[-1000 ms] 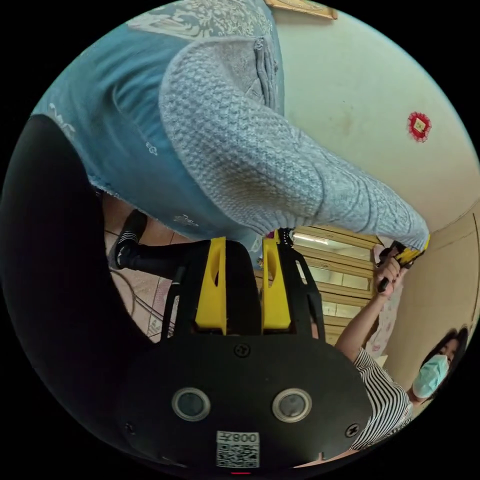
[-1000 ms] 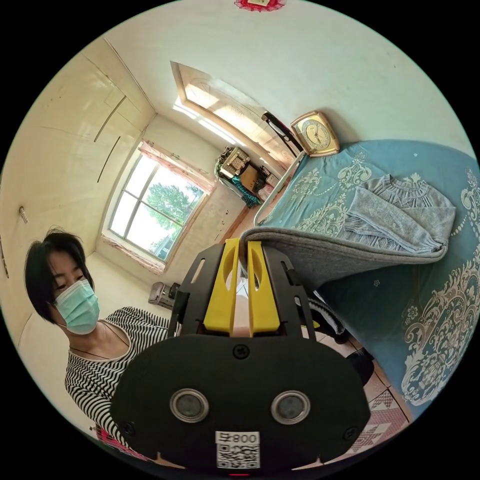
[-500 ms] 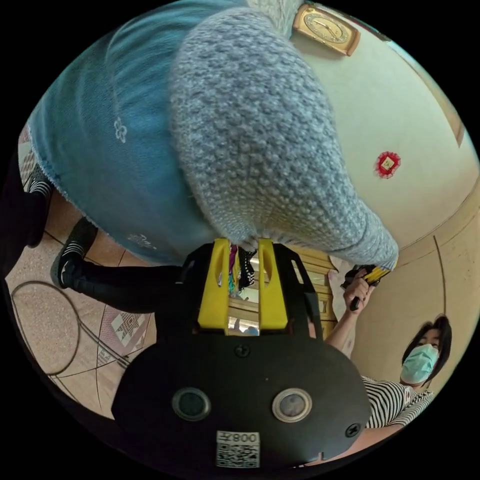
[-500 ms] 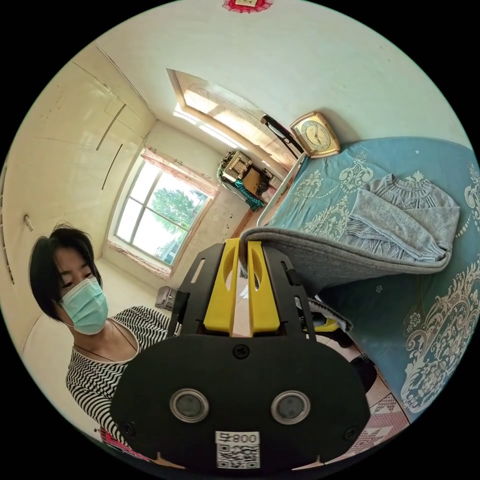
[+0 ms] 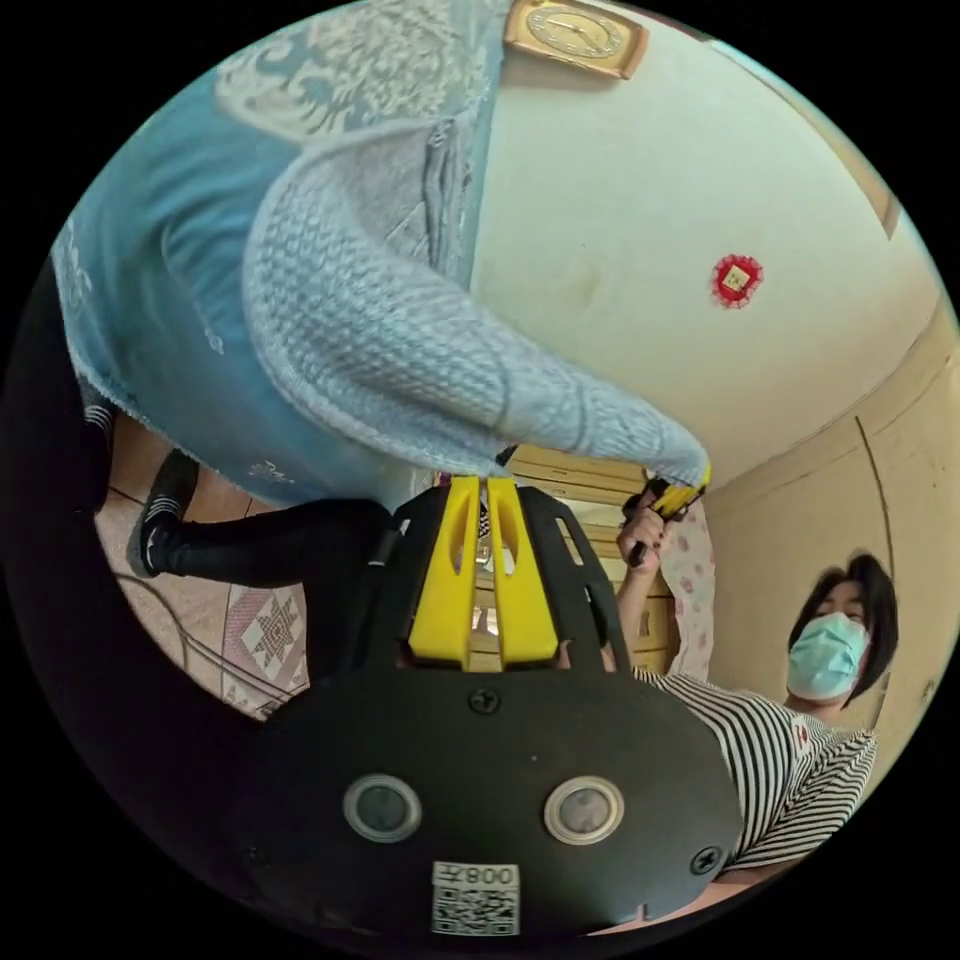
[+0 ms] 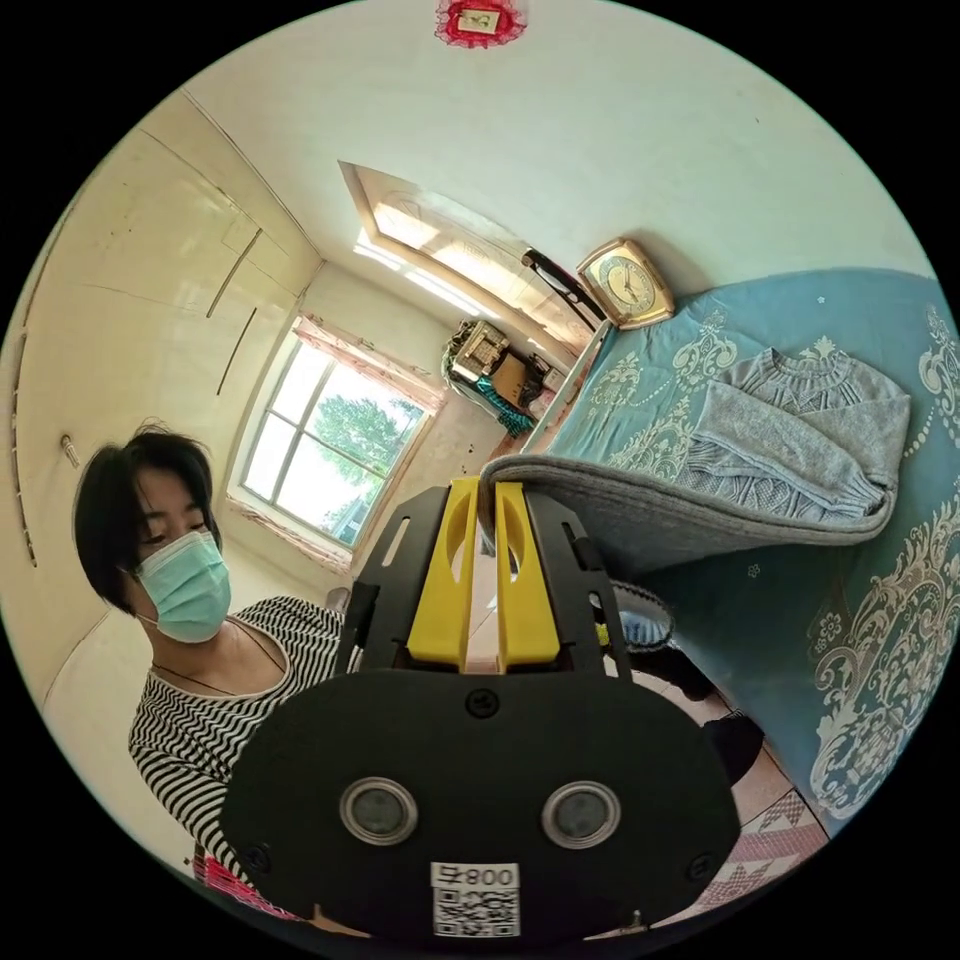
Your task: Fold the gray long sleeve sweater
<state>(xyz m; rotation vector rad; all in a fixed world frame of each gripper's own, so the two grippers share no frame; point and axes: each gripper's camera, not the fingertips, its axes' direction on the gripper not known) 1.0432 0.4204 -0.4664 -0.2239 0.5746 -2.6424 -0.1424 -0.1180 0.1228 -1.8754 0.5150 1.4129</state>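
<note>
Two yellow-jawed grippers pinch the bottom hem of the gray knitted long sleeve sweater [image 6: 790, 450], lifting it off the blue patterned bedspread [image 6: 880, 620]. The right gripper [image 6: 483, 500] has its jaws nearly closed on one hem corner; the left gripper [image 5: 478, 490] is likewise clamped on the other. Both sleeves already look folded in across the body, so I judge the hem-to-collar fold remains.

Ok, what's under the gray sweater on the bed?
The gray sweater lies on a blue patterned bedspread; its lifted hem stretches to the right gripper. What the bedspread shows beneath the folded body is covered.
</note>
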